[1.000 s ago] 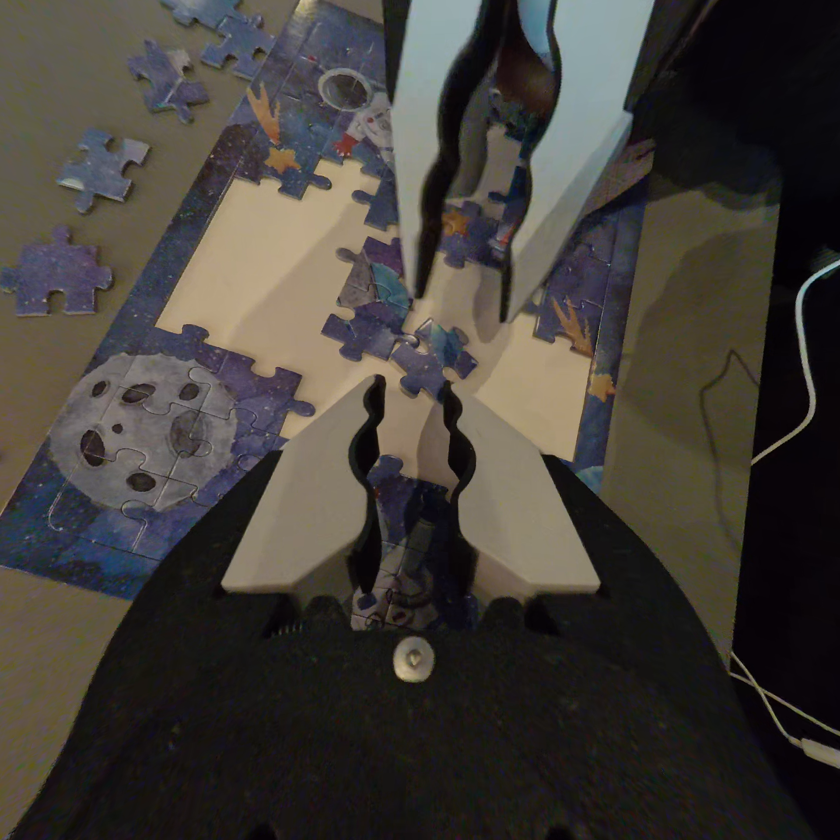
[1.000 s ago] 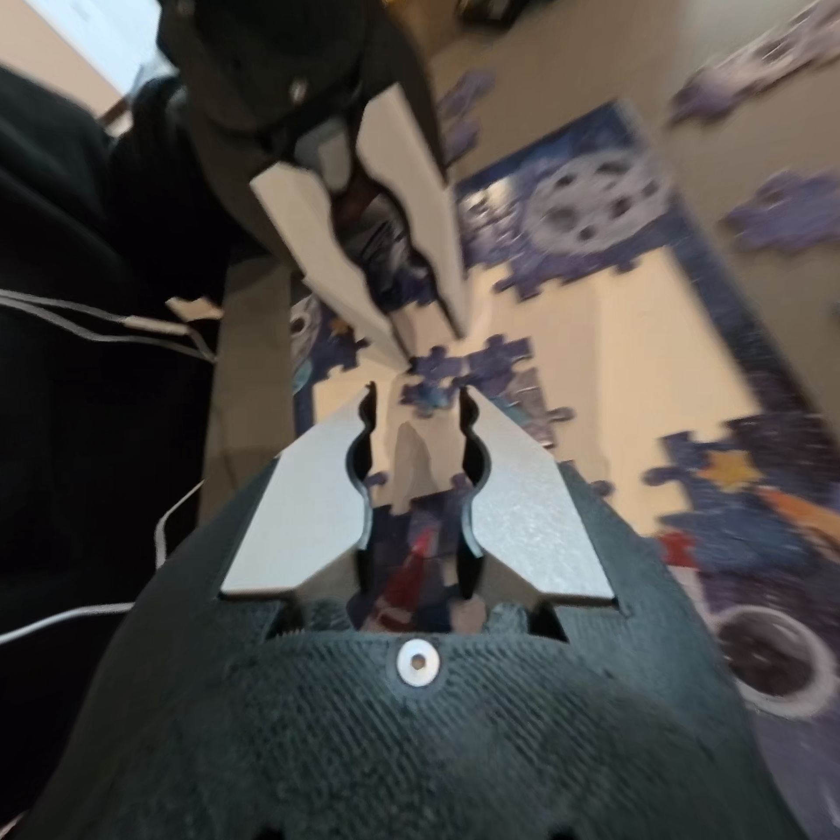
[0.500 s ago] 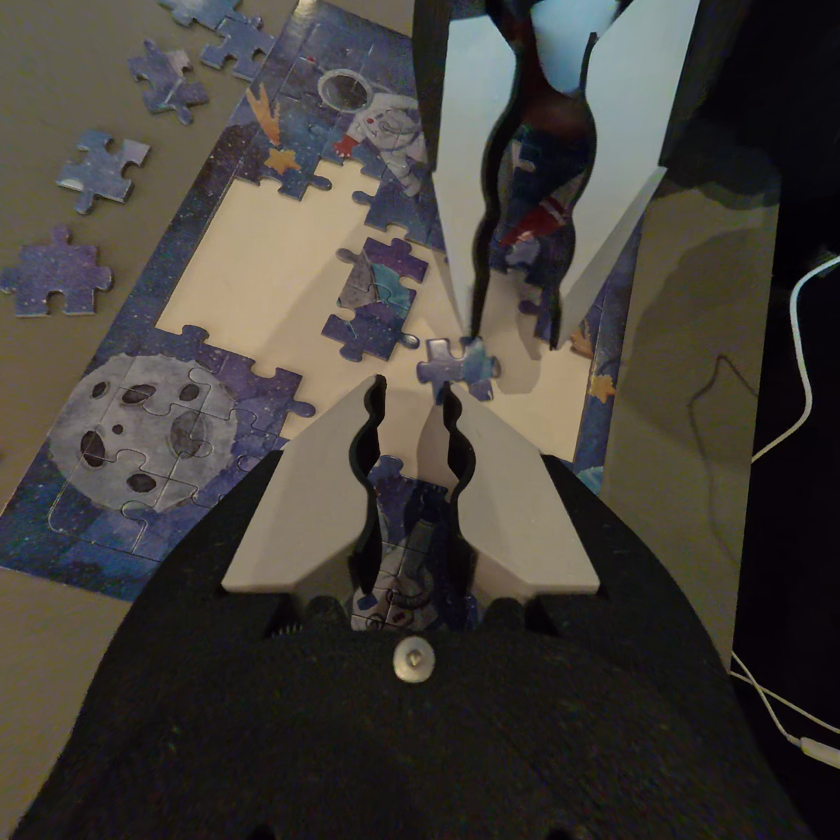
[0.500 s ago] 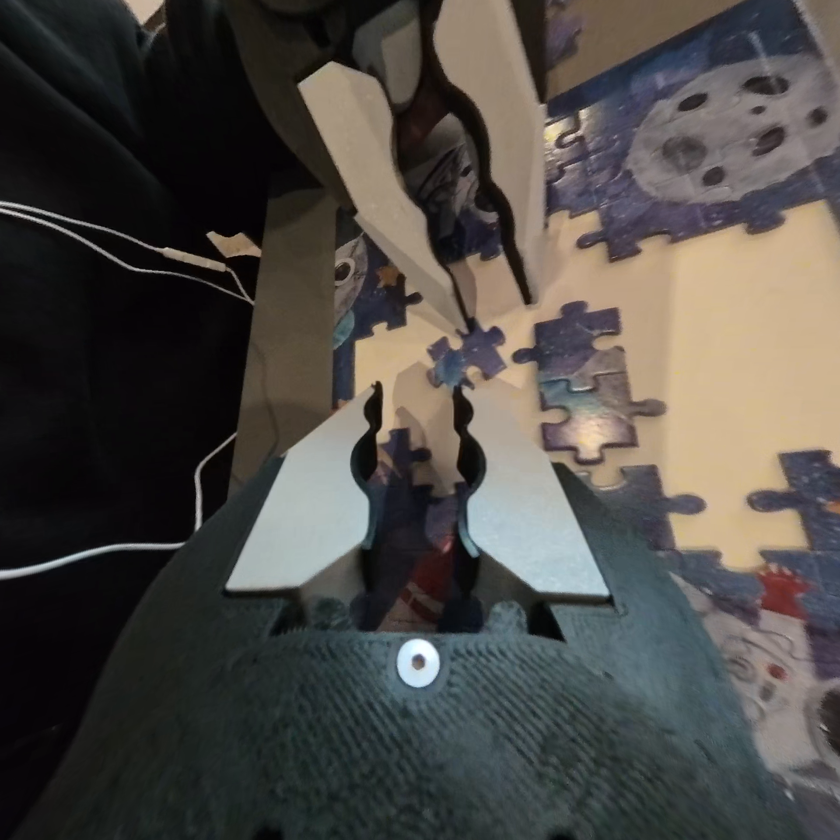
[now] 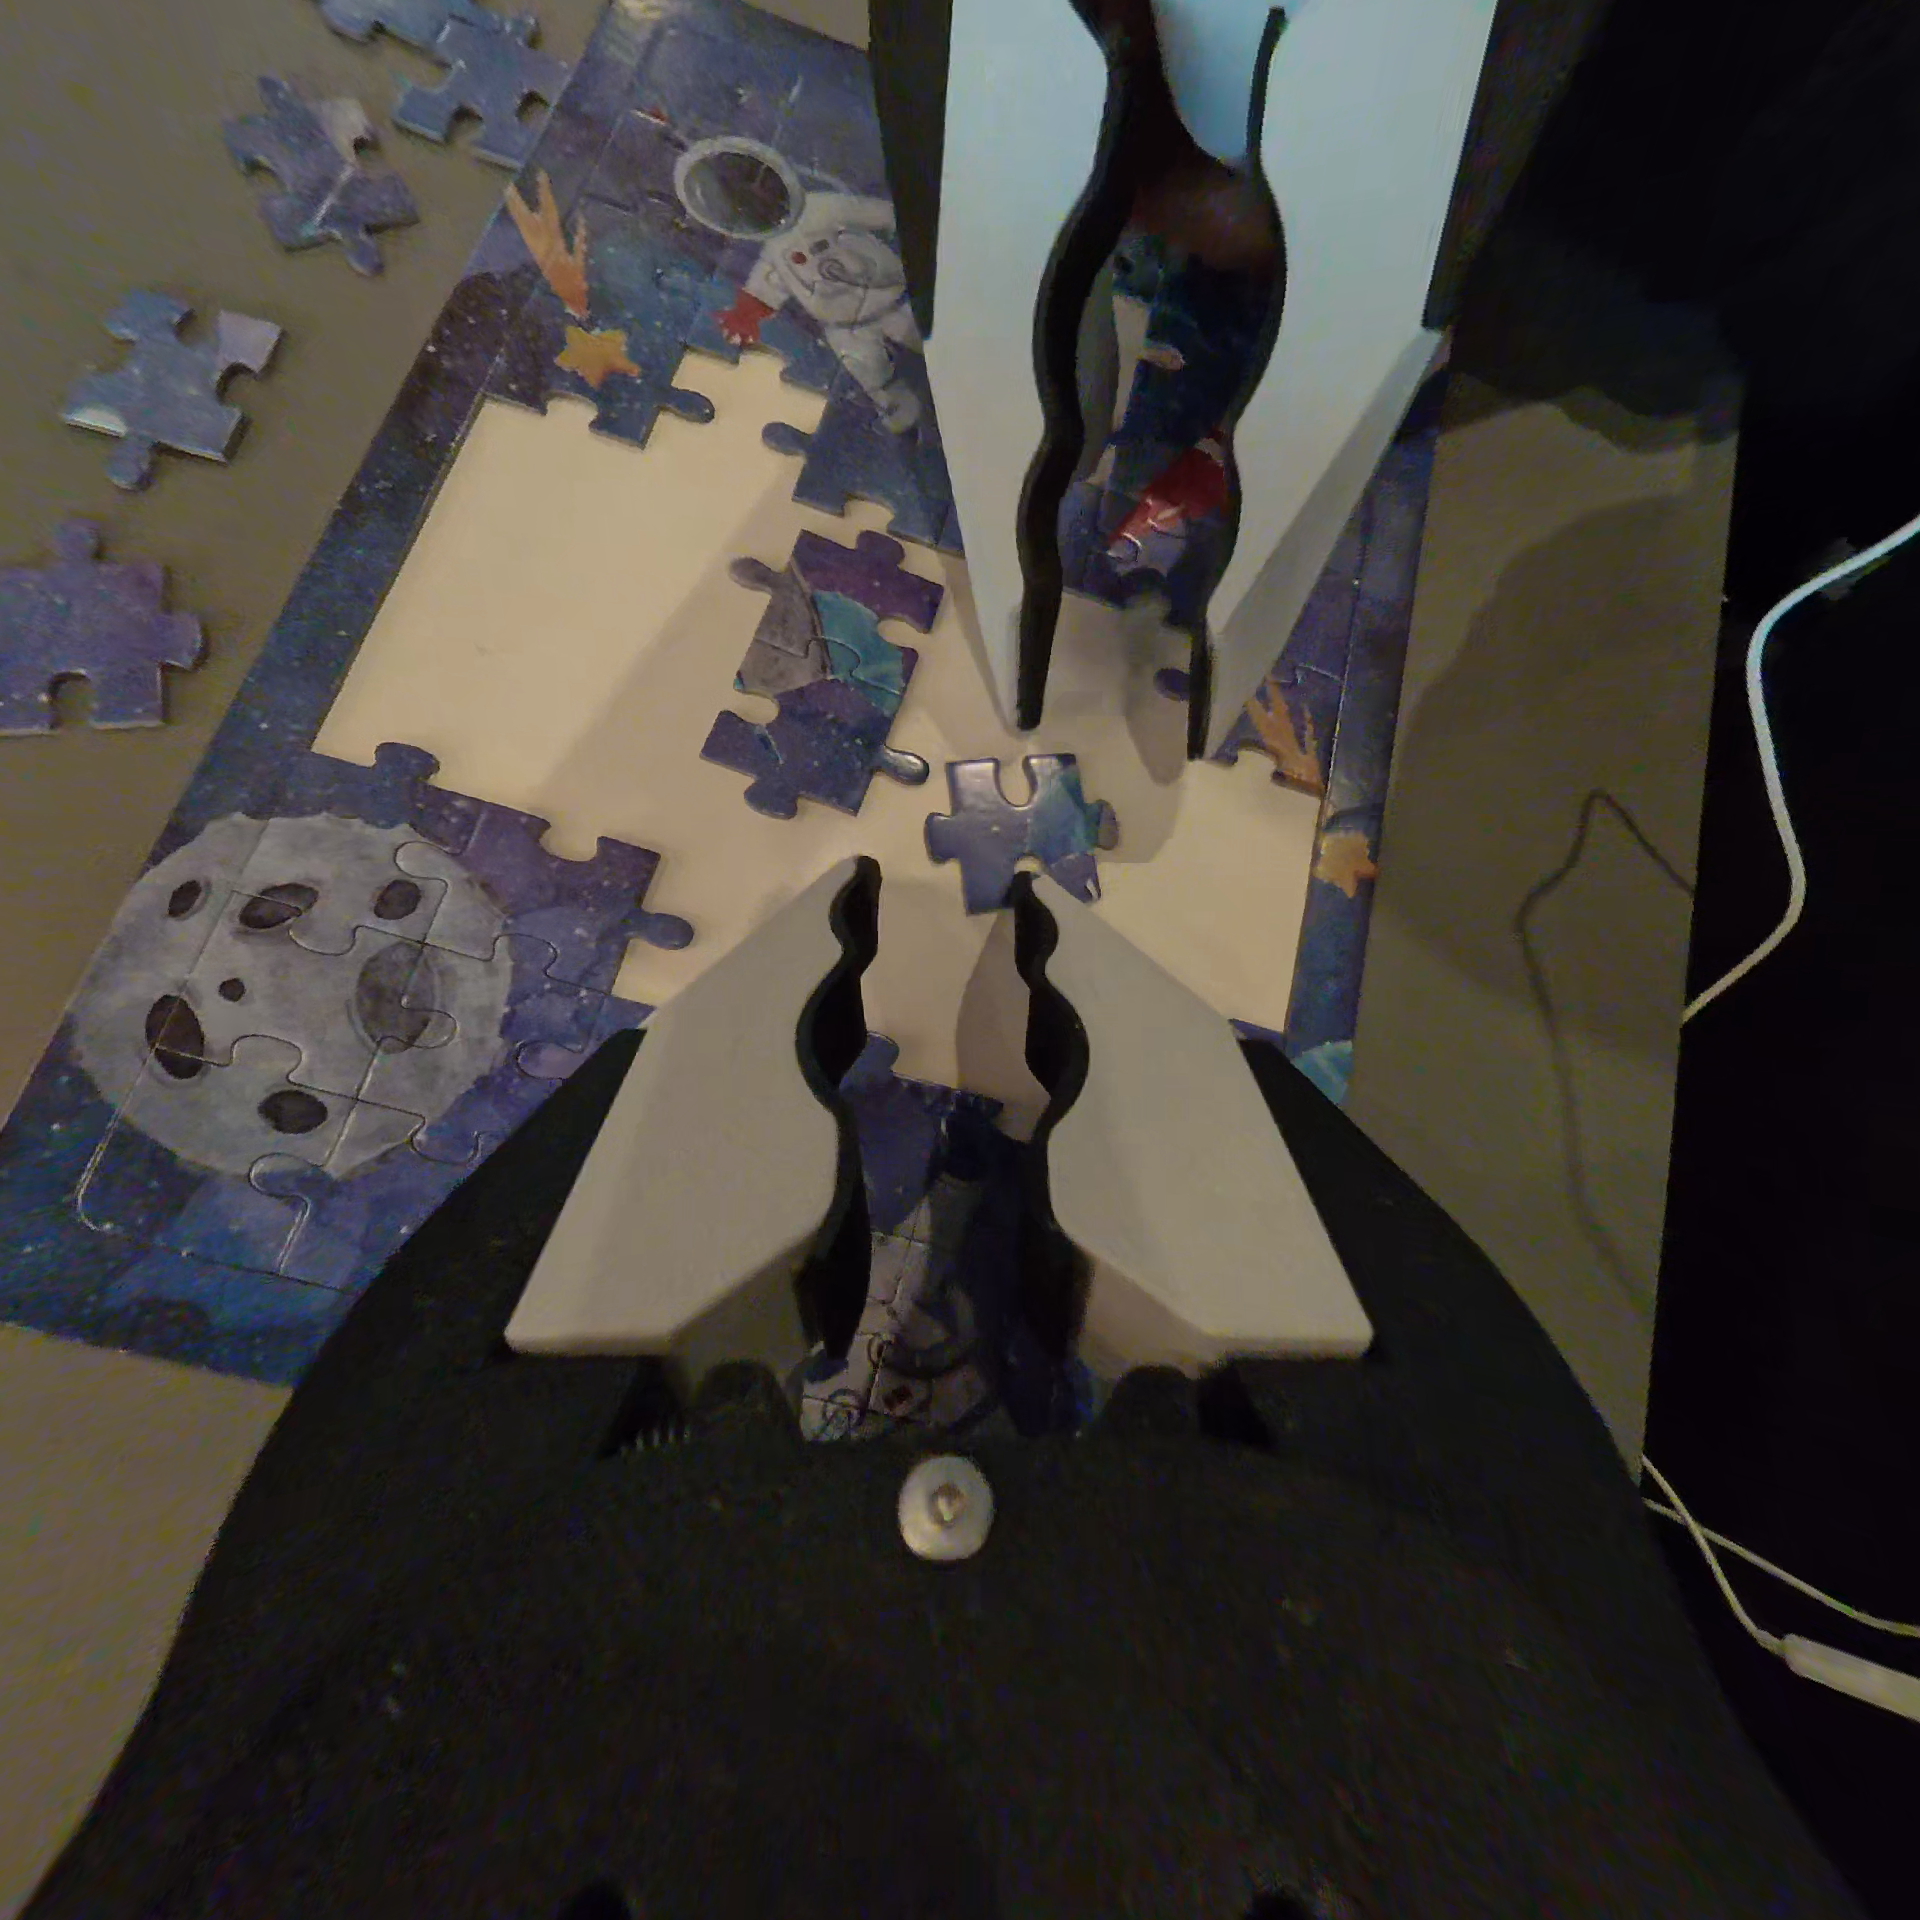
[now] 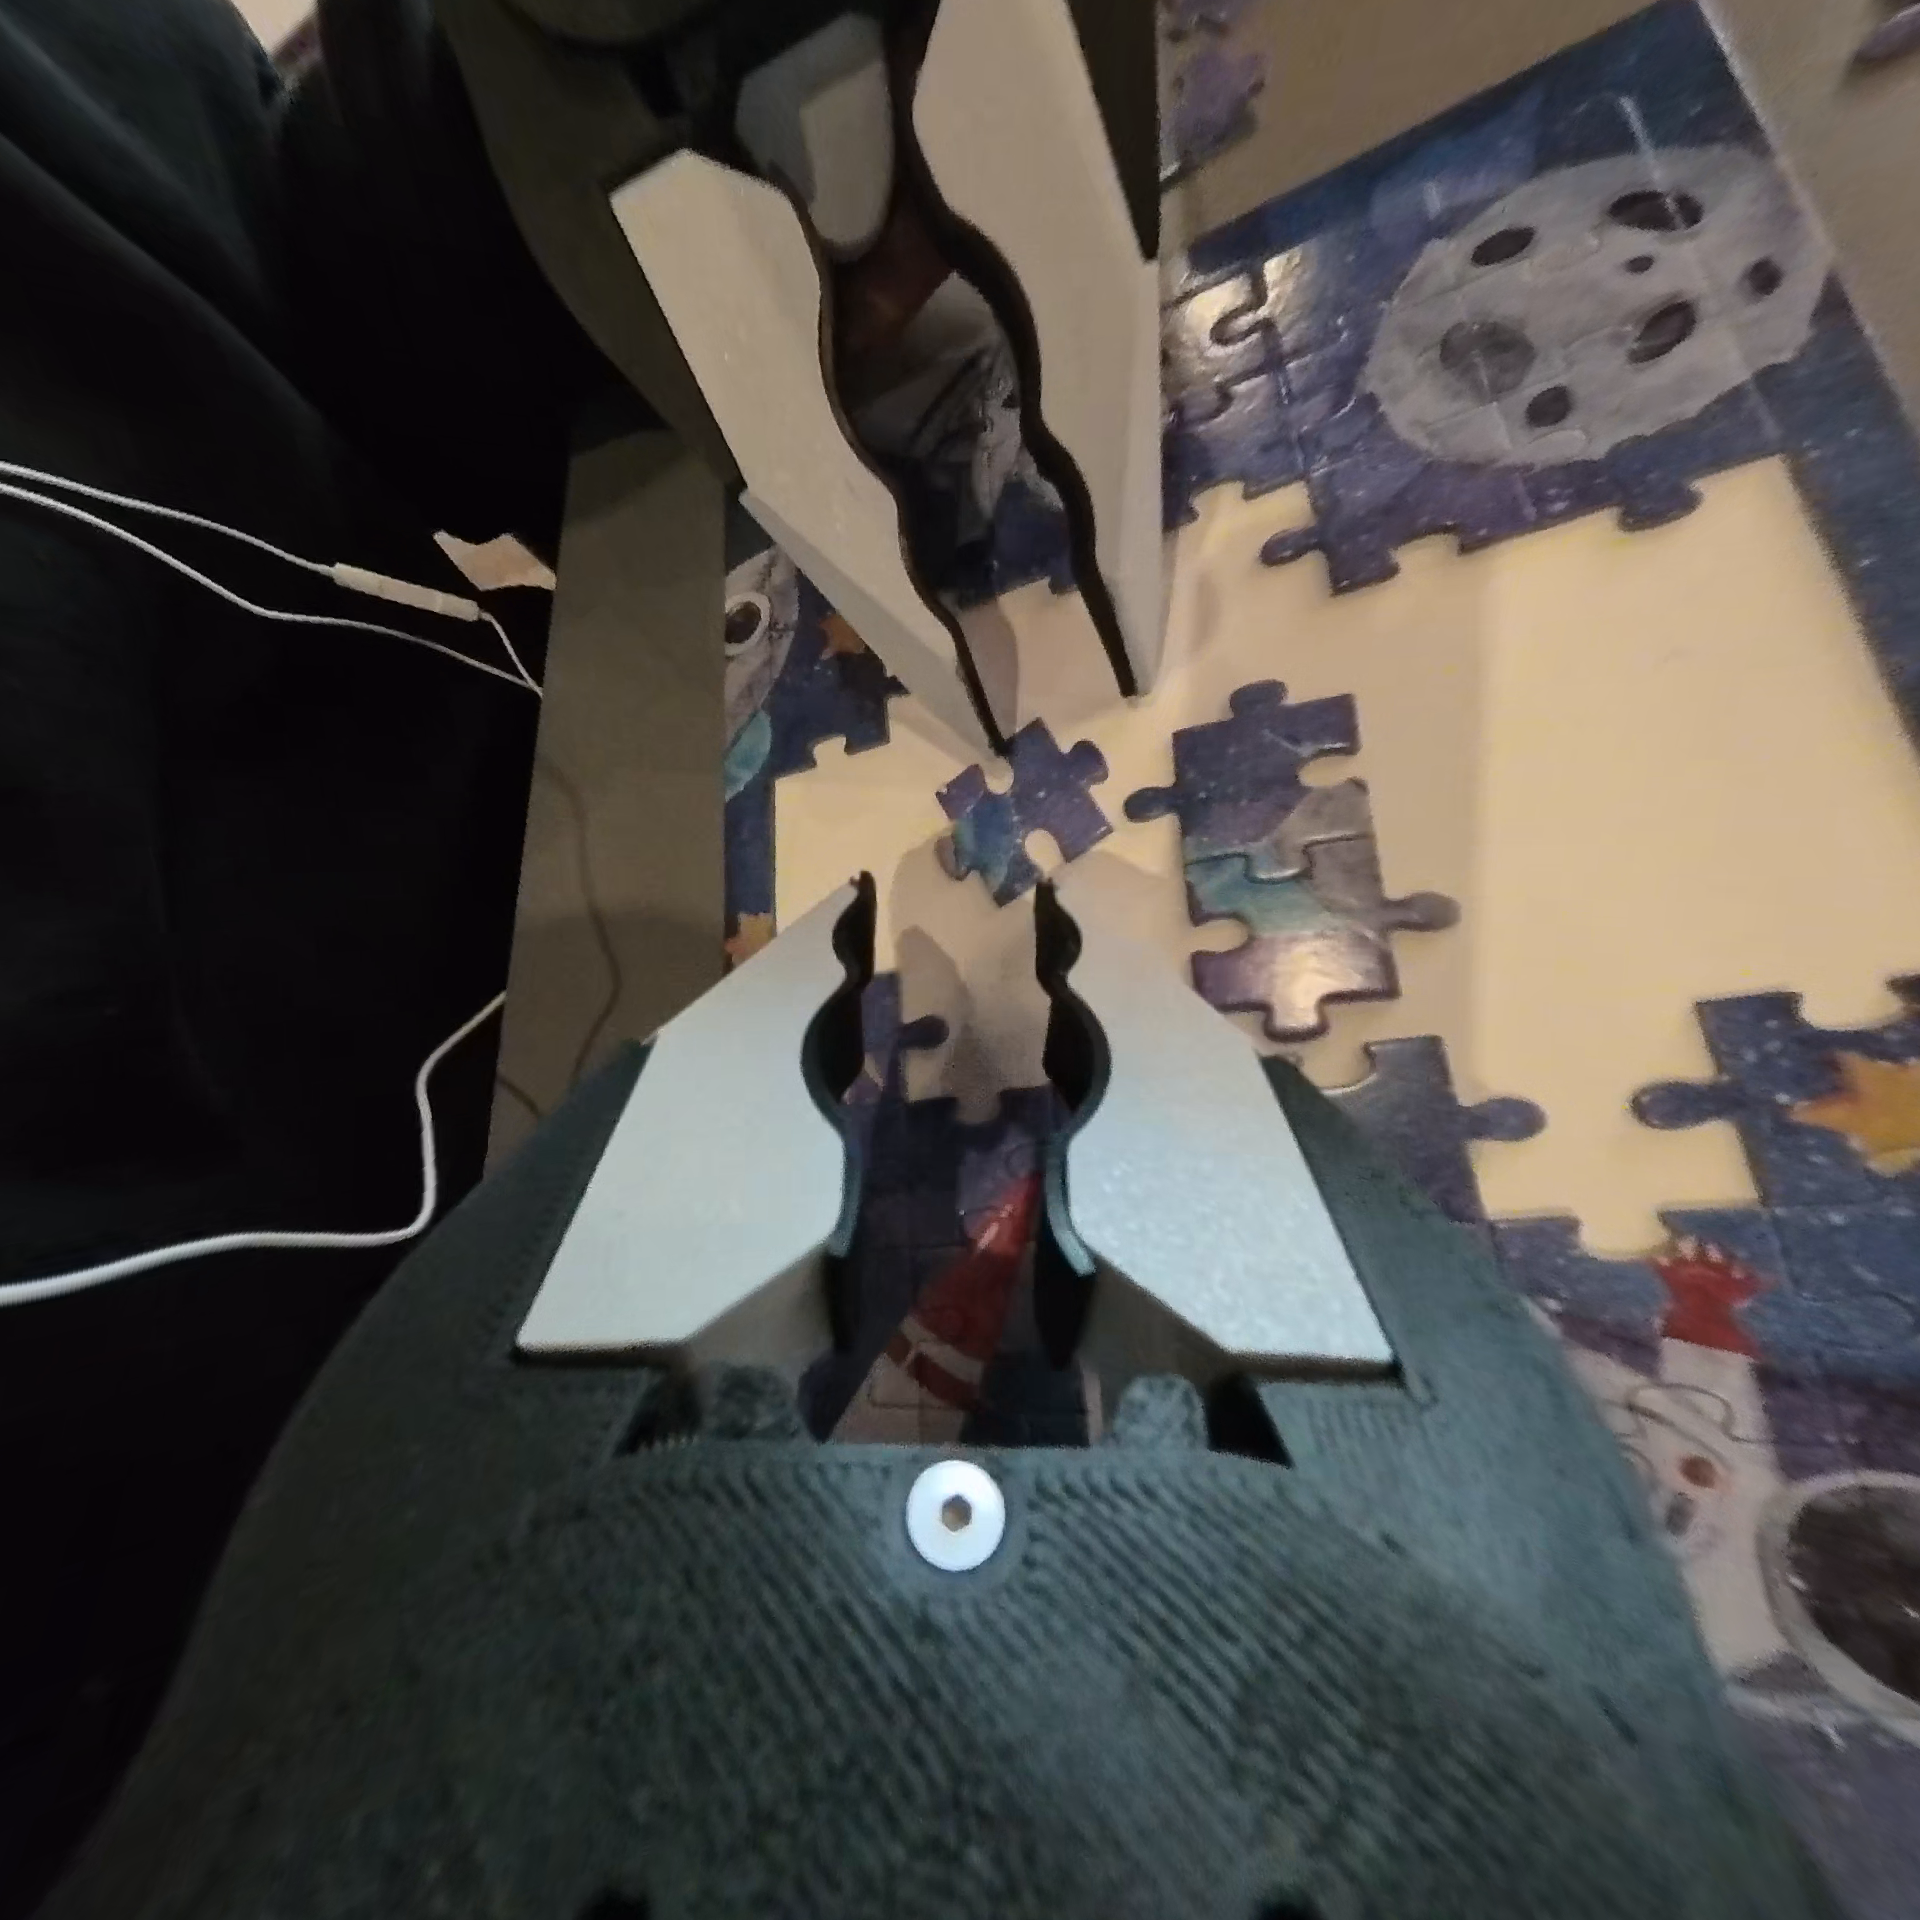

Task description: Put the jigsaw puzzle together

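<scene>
Flat, loose puzzle piece (image 5: 1018, 831), knob toward right tongs (image 5: 1112, 738)

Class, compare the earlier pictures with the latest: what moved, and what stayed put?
The single loose piece was separated from the small cluster and slid toward the left tongs; the right tongs pulled back, open. Left tongs, moon section and outside pieces stayed.

I seem to be working in a dim room at home: a plain tabletop (image 5: 1558, 644) carries a child's space jigsaw (image 5: 312, 997), loose pieces (image 5: 166, 400) lie beside it, and white earphone cables (image 5: 1787, 727) trail off the edge.
</scene>
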The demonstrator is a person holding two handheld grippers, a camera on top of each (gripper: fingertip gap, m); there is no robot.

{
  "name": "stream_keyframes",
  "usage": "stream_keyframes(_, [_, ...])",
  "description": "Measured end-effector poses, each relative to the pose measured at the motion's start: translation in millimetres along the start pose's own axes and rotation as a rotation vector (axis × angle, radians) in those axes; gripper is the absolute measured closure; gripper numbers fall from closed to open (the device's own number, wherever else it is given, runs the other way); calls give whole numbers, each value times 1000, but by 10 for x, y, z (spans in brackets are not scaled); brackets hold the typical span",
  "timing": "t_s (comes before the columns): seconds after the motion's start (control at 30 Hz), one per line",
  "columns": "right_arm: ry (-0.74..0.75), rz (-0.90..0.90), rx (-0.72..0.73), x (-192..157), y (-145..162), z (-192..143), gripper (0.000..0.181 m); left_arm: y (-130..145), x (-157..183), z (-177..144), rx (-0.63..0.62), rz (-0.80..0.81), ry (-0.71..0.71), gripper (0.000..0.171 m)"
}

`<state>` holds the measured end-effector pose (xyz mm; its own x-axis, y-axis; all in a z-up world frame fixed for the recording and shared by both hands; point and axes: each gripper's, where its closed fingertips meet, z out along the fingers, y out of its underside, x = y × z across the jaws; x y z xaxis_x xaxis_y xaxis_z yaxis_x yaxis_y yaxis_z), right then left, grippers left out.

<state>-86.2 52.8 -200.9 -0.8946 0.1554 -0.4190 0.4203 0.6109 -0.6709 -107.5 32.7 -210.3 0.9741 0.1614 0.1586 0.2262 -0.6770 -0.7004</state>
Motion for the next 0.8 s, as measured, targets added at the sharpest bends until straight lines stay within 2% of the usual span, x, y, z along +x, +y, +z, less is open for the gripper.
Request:
stream_keyframes(0.37, [-111, -29, -68, -252, 88, 88, 154, -44, -32, 51, 14, 14, -49, 151])
stream_keyframes(0.47, [-57, -47, -53, -173, 54, 65, 154, -42, -14, 40, 6, 26, -48, 152])
stream_keyframes(0.63, [6, -39, 76, -54, -159, -74, 151, -26, 38, -51, -1, 18, 3, 146])
stream_keyframes(0.8, [26, -43, -16, -32, -11, 44, 148, 19, -38, -8, -47, 71, -85, 147])
